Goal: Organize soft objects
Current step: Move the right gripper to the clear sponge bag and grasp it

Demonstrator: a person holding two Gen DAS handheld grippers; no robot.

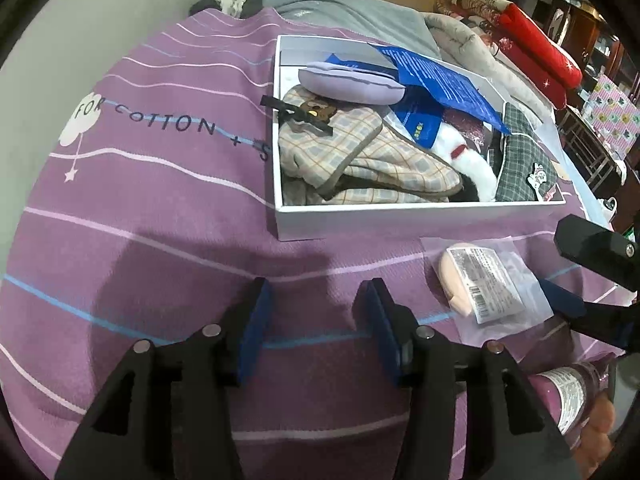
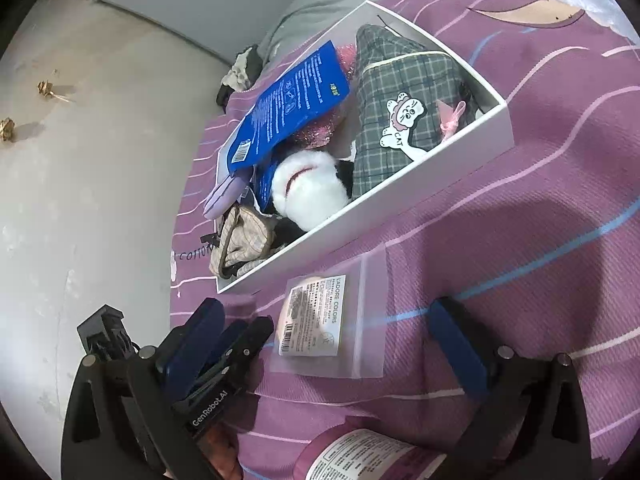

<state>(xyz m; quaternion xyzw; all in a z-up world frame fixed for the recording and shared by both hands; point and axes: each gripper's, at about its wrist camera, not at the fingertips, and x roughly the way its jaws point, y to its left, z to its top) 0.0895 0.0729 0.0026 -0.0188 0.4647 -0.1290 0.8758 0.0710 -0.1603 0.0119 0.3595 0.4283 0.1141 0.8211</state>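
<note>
Right wrist view shows your right gripper [image 2: 352,320] spread wide, straddling the bagged puff [image 2: 320,318] on the purple bedspread [image 2: 540,240], just beside the white box [image 2: 360,216] near edge, ready to pinch. Your left gripper [image 1: 316,312] hangs open and empty, clear of the box of soft things.

light: dim, even indoor | shadows: broad soft patches on the purple bedspread [image 1: 160,220], lower left in the left wrist view, right of centre in the right wrist view | glare: none | distortion: strong fisheye bending, black corners | blur: soft edges, label print smeared
</note>
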